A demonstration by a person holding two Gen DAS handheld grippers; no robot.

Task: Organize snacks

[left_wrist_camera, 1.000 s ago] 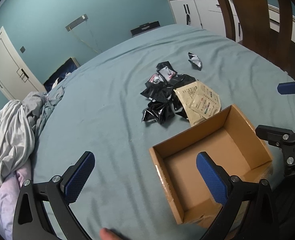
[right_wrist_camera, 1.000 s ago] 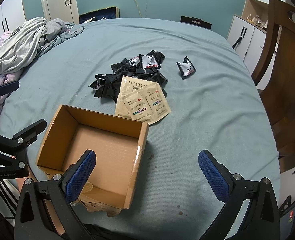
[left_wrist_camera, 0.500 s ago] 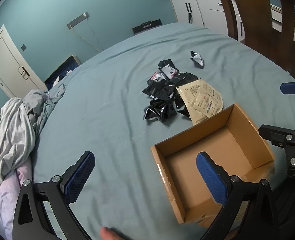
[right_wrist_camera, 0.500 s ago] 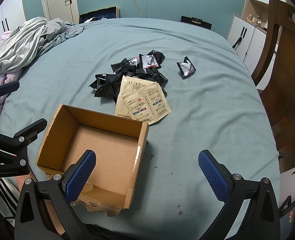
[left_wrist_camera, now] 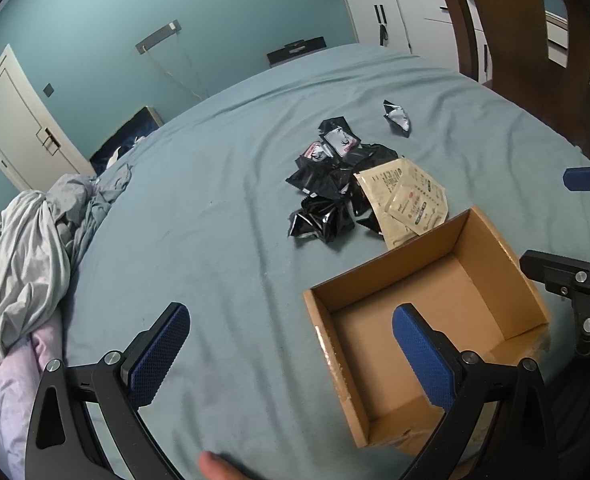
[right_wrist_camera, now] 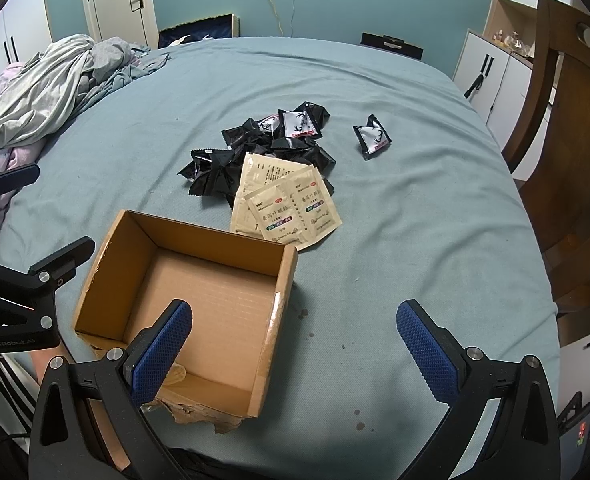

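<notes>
A blue-green bed sheet (right_wrist_camera: pixel 415 184) covers the wide surface where all the work takes place. Near the front edge stands an open cardboard box (right_wrist_camera: pixel 135 236), and nothing is seen inside it. Beyond the box, further from the person, lies the pile of snacks: a heap of black packets (right_wrist_camera: pixel 231 160) with two beige sachets (right_wrist_camera: pixel 291 208) resting on its near side, their lower edge just beside the far wall of the box. One single black packet (right_wrist_camera: pixel 371 136) lies apart, to the right of the heap.

The right gripper (right_wrist_camera: pixel 295 340) hangs above the near right corner of the box, with its fingers spread wide and nothing between them. The left gripper (left_wrist_camera: pixel 291 344) is also spread wide and empty, above the sheet at the left wall of the box.

The relation that matters is this: the snacks lie straight ahead of both grippers, on the far side of the box, so a reach must pass over the box. In the right wrist view the beige sachets are almost in line with the gap between the fingers, and the single packet is on that side too, so the right gripper seems the better placed. The sachets lie flat, with their long axis tilted a little from the reaching direction, so the wrist will probably need a small turn.
</notes>
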